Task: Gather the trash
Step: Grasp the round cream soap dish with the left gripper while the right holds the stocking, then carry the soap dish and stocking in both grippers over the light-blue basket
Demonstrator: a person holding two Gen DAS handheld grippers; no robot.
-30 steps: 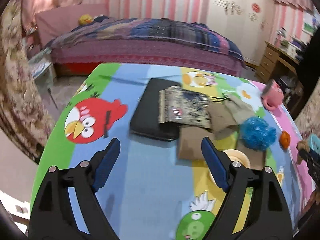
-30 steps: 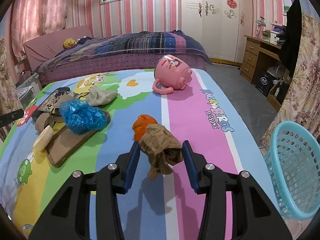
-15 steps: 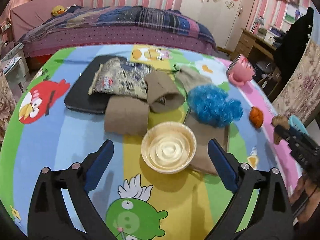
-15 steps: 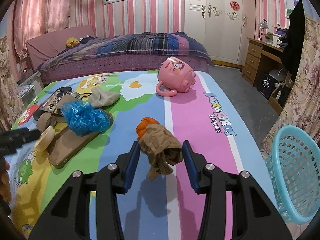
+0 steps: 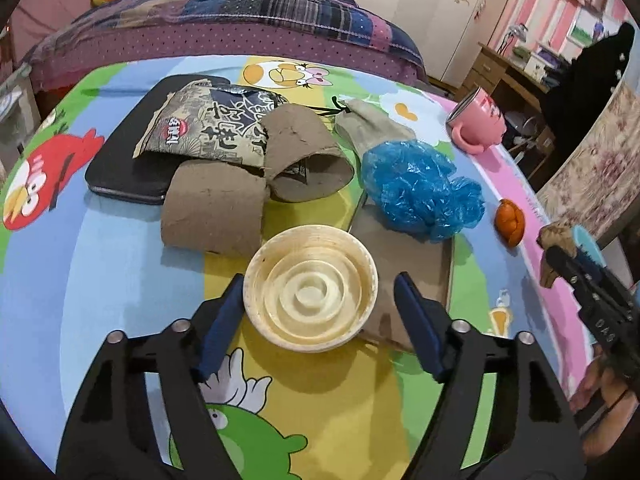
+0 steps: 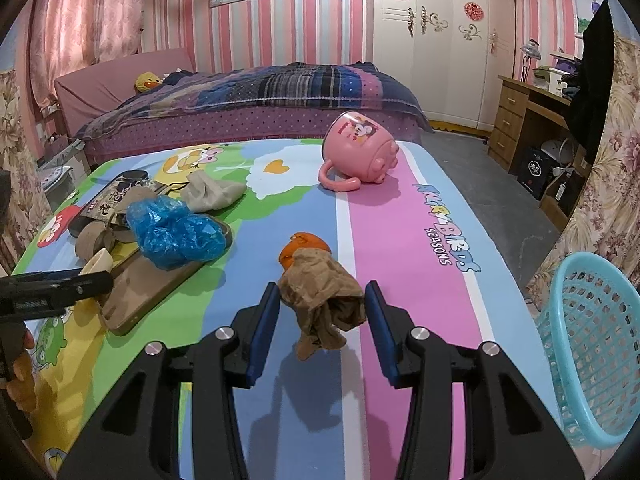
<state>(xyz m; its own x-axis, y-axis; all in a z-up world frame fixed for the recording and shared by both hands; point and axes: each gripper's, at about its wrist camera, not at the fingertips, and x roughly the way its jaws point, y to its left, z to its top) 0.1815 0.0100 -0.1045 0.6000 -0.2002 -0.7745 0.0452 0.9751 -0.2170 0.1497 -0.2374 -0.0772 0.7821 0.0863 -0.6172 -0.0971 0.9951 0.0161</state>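
Two grippers, two pieces of trash

Left wrist: your left gripper (image 5: 318, 312) is closing around the cream cup (image 5: 311, 289) mid-surface; centre it. Right wrist: your right gripper (image 6: 323, 312) clamps crumpled brown paper (image 6: 322, 295); carry it to the blue basket (image 6: 592, 354) off the surface's right edge.

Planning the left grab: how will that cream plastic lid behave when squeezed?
The cream lid looks thin, so probably light and may flex. Its round rim could slip from the closing left claw. Lying flat, it seems unlikely to roll.
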